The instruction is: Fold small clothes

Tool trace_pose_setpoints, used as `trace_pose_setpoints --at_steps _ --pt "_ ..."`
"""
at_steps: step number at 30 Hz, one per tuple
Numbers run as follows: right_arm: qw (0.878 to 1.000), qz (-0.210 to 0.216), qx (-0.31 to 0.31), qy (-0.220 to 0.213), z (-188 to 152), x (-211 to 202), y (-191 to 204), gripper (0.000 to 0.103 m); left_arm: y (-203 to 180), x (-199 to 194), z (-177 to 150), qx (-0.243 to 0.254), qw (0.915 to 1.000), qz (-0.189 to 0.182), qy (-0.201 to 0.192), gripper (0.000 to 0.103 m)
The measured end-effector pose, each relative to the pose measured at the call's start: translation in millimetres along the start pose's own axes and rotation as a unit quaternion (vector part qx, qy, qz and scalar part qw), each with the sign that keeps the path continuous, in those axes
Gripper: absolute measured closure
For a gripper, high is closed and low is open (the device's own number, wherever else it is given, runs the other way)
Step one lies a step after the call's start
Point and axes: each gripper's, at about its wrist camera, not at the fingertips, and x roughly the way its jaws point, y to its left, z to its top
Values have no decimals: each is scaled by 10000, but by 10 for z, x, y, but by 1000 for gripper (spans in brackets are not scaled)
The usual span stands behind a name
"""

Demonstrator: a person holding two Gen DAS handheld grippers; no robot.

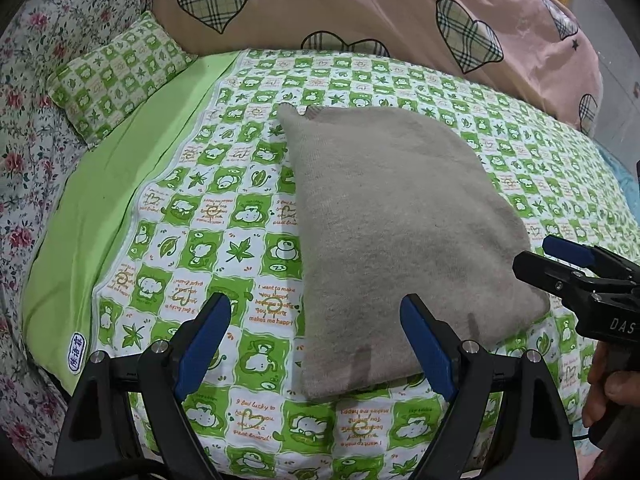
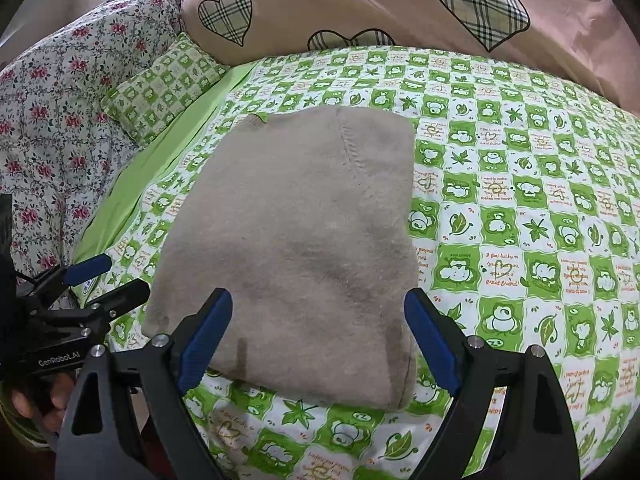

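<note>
A beige-grey knitted garment (image 1: 400,232) lies folded into a flat rectangle on the green-and-white checked bed sheet (image 1: 224,216). It also shows in the right wrist view (image 2: 296,248). My left gripper (image 1: 316,344) is open and empty, just above the garment's near left corner. My right gripper (image 2: 318,344) is open and empty, hovering over the garment's near edge. The right gripper (image 1: 556,260) shows at the right of the left wrist view, beside the garment's right edge. The left gripper (image 2: 102,280) shows at the left of the right wrist view, by the garment's left corner.
A pink quilt with plaid hearts (image 1: 360,12) is piled at the back of the bed. A small green checked pillow (image 1: 116,76) and a floral quilt (image 1: 28,120) lie at the left. A plain green strip (image 1: 120,200) borders the sheet's left side.
</note>
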Motion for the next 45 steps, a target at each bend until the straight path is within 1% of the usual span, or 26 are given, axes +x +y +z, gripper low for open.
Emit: trace_pose_setpoints --at_steps 2,9,15,21,45 --pt "10000 37 49 -12 3 20 -31 15 -31 11 16 50 10000 42 8 16" --pt "9998 84 150 -24 -15 48 -97 14 -77 74 71 0 10000 -53 48 16" --pt "9997 56 223 -65 -27 52 -116 14 -124 109 117 77 9999 -121 -11 16" --pt "9995 77 289 -83 -19 53 -132 13 -145 169 127 120 9998 -134 40 16" --pt "9997 177 157 -72 130 63 -136 11 -165 183 241 97 9997 -240 -4 16"
